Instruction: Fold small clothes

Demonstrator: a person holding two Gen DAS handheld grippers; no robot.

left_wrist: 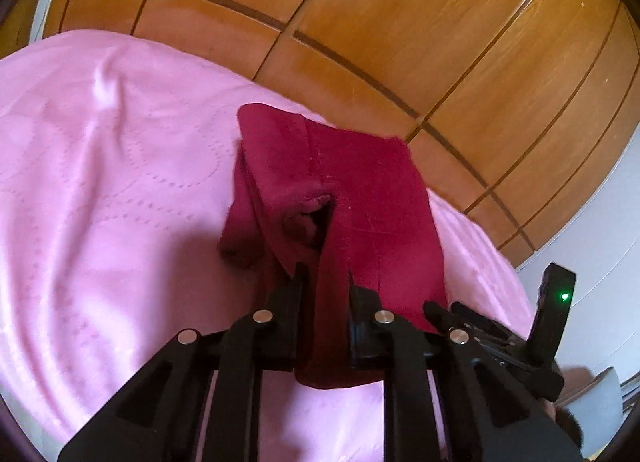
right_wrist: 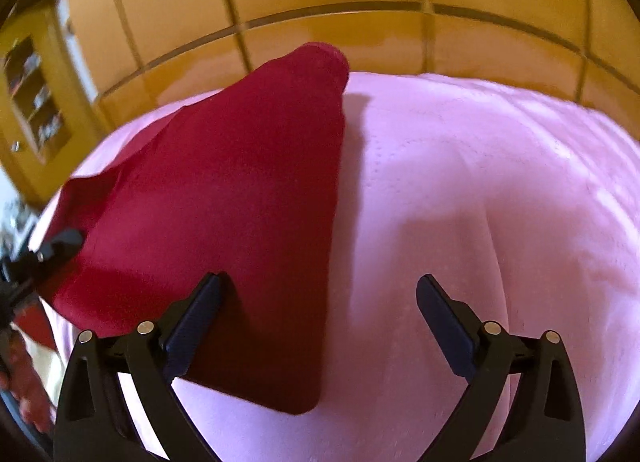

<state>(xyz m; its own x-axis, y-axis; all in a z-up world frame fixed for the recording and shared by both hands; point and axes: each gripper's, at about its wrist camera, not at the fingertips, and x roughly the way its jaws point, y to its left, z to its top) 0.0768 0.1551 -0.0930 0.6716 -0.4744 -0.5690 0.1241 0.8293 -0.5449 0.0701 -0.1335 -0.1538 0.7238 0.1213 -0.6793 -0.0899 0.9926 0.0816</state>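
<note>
A wooden wardrobe (left_wrist: 400, 22) of orange-brown panels with darker grooves fills the background in both views. In front of it lies a bed covered by a pink bedspread (left_wrist: 100, 182) with a faint dotted quilted pattern and soft wrinkles. A dark red garment (right_wrist: 224, 198) rests on the bedspread, partly lifted: in the right wrist view its far end rises to a rounded peak against the wardrobe while its near corner lies flat on the pink cloth; in the left wrist view it shows a seam and a small opening in the fabric.

The left hand-held gripper (left_wrist: 325, 282) is clenched on a fold of the dark red garment, the cloth bunched between its black fingers and hanging down past them. The right hand-held gripper (right_wrist: 319, 294) is released, its jaws spread wide; its left finger (right_wrist: 196, 322) stands over the garment's near edge and the other over bare bedspread, neither pressing on the cloth. The left hand-held gripper also appears, blurred, at the left edge of the right wrist view.
</note>
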